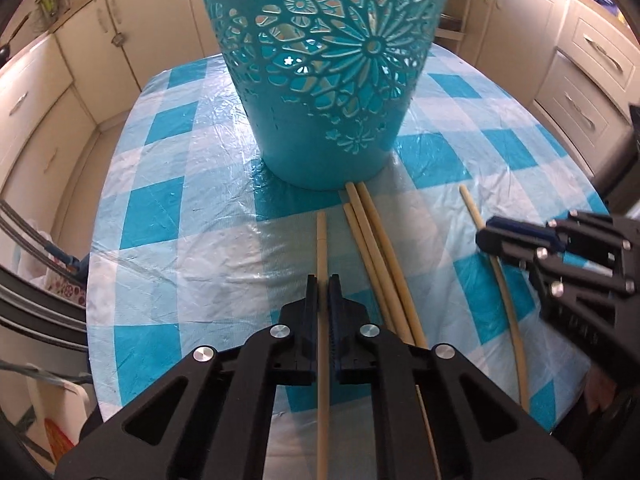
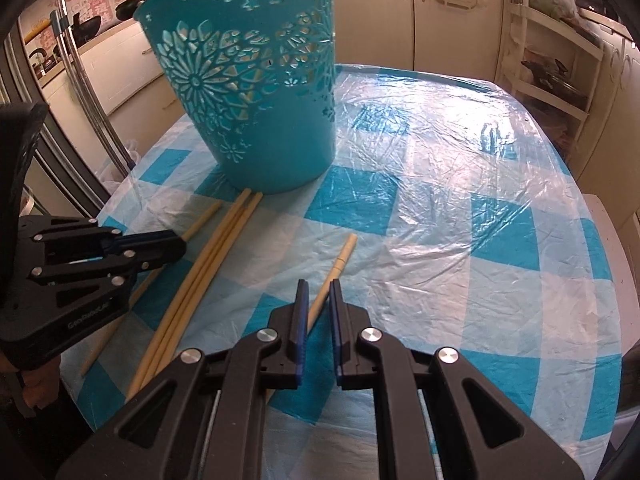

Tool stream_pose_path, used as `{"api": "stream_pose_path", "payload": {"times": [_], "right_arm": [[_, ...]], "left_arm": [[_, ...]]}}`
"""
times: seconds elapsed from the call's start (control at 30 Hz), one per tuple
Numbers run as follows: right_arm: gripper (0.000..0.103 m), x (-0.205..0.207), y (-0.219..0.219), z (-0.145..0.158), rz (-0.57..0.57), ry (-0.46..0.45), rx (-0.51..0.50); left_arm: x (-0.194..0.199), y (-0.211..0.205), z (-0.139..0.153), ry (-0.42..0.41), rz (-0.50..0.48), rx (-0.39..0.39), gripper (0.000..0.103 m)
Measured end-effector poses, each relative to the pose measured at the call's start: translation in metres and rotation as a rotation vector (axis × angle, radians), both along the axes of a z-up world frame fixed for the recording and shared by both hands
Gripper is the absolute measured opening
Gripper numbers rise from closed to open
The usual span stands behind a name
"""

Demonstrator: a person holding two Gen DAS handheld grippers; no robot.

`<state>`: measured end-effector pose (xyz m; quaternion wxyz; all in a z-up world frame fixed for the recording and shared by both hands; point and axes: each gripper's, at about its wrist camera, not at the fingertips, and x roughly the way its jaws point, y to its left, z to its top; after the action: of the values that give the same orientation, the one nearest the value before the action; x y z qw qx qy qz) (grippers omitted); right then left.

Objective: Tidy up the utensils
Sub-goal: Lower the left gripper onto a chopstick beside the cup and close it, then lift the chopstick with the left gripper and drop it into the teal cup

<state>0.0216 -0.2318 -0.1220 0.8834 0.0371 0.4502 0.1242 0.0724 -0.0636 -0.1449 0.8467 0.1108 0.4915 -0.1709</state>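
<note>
The left gripper [image 1: 323,280] points steeply down at the table [image 1: 168,208], its jaws drawn narrow around 1 pale chopstick [image 1: 322,248] that runs straight between the pads toward 12 o'clock, its far tip stopping short of the teal basket [image 1: 320,80]. No earlier view is given, so only the closed grip itself can be told. The right gripper [image 2: 318,292] also tilts down toward the table, its jaws narrow around 1 other chopstick [image 2: 340,260], which slants out from between the pads toward 1 o'clock in the right wrist view; whether the pads actually press on it is hard to tell, though they stand close on both sides. In the left wrist view the right gripper [image 1: 490,240] sits at 3 o'clock, over that same lone stick. Counted, there are 5 chopsticks: 1 in each gripper and a bundle of 3 chopsticks [image 1: 376,248] lying side by side on the table between the 2 grippers, their far ends touching or just beside the foot of the basket. There is 1 basket, upright at 12 o'clock, its wall pierced with flower cut-outs. The table carries 1 blue-and-white checked cloth under clear plastic. Cream cabinets [image 1: 80,64] ring the room behind.
</note>
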Motion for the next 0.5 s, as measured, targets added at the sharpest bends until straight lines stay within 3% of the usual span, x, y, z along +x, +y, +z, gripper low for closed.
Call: {"api": "stream_pose_path", "payload": {"times": [0.2,0.4,0.5], "right_arm": [[0.011,0.001,0.005,0.0,0.009,0.001,-0.002],[0.011,0.005,0.007,0.0,-0.009,0.007,0.0],[0.011,0.006,0.007,-0.001,-0.019,0.0,0.009]], "left_arm": [[0.005,0.005,0.001,0.018,0.006,-0.001,0.006],[0.019,0.016,0.001,0.071,0.049,-0.077,0.007],[0.024,0.016,-0.001,0.076,0.059,-0.079,0.008]]}}
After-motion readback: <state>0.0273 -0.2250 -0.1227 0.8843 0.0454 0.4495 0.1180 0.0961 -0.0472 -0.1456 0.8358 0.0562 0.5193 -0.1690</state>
